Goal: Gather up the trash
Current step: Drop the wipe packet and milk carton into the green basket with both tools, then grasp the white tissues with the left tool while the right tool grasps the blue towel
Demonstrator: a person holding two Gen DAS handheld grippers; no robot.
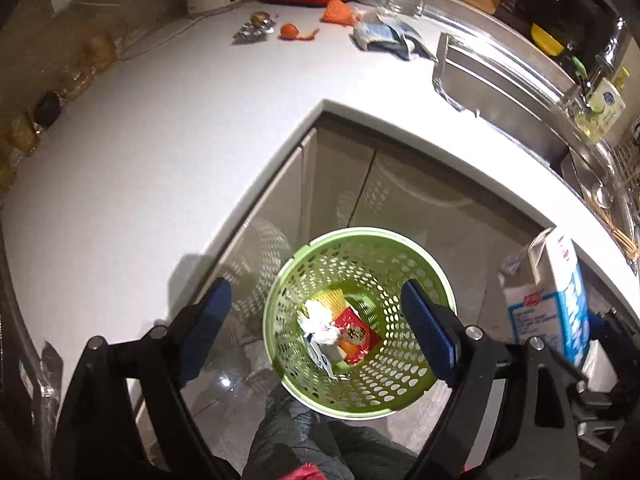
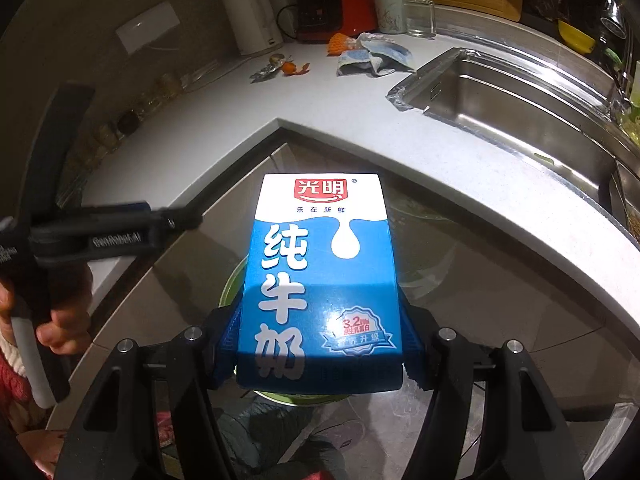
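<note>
A green perforated bin (image 1: 400,396) stands on the floor below the counter corner, holding crumpled tissue (image 1: 318,322) and a red wrapper (image 1: 358,336). My left gripper (image 1: 316,312) is open and empty above the bin. My right gripper (image 2: 318,344) is shut on a blue-and-white milk carton (image 2: 320,280), held above the bin, whose green rim (image 2: 230,288) shows behind the carton. The carton also shows at the right of the left wrist view (image 1: 556,300). More trash lies far back on the counter: orange peel (image 1: 292,32), foil (image 1: 250,34), an orange net (image 1: 338,12) and blue-white wrappers (image 1: 384,36).
A white L-shaped counter (image 1: 160,140) wraps around the bin. A steel sink (image 2: 520,112) is at the right. A kettle (image 2: 252,20), red appliance (image 2: 336,8), mug (image 2: 388,10) and glass (image 2: 419,16) stand at the back. Jars (image 1: 44,112) line the left wall.
</note>
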